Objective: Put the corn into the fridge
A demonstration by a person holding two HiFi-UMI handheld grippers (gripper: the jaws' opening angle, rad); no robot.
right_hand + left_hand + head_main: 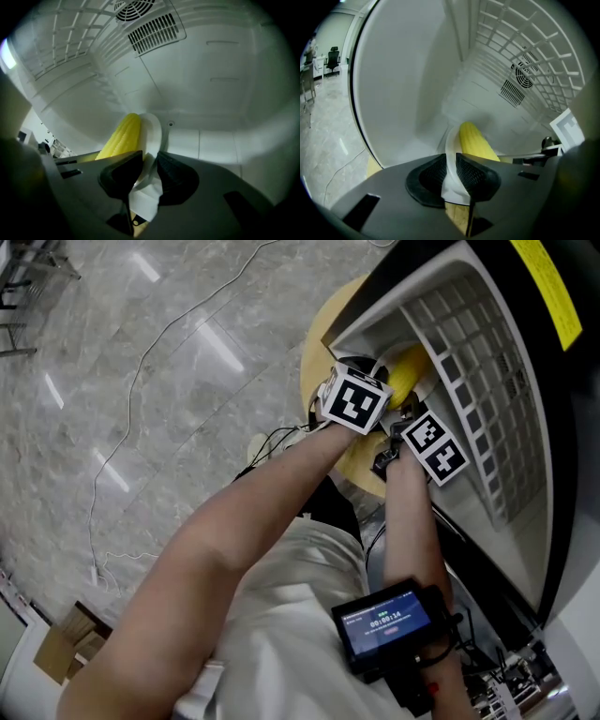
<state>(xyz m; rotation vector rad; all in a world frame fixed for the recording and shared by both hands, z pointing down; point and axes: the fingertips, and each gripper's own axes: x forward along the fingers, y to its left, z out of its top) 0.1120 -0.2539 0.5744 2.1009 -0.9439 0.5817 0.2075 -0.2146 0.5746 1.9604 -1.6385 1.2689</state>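
While we are reaching with both hands into the fridge [487, 474], the corn [476, 140] is lying on a white plate [450, 140] inside the white compartment, in front of the back wall with the fan vent [154, 28]. Our left gripper [451, 161] is clamping the near rim of the plate, with its jaws pressing on it from both sides. Our right gripper [149, 161] is taking the same plate from the other side; its jaws are standing a little apart around the rim and are not pressing it firmly.
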